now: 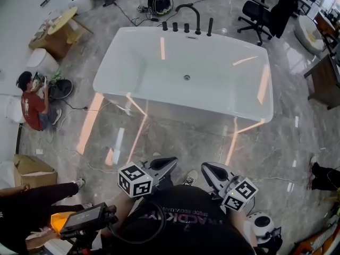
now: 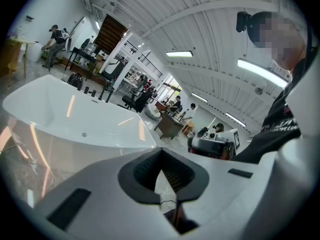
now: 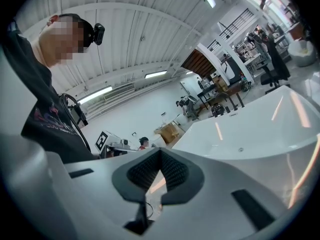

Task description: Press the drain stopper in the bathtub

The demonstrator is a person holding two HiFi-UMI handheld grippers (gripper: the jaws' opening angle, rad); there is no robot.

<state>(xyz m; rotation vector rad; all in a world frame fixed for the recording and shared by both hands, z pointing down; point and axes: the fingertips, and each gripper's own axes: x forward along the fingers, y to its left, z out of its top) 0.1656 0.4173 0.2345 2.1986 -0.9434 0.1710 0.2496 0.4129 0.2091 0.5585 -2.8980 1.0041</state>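
Though unclear overhead, left fingers (image 2: 136,178) together.

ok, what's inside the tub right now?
Only the drain stopper, mid-floor of the bathtub, plus streaks of reflected light. No water or loose items show. The lower part of the near inner wall is hidden behind the near rim.

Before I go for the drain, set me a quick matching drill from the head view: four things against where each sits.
1 small round metal drain stopper
2 black curved metal faucet
3 black office chair
4 brown cardboard box

A far rim of the white bathtub
B floor, near left
C middle of the tub's bottom
D floor, far right

Pairs: 1-C, 2-A, 3-D, 4-B
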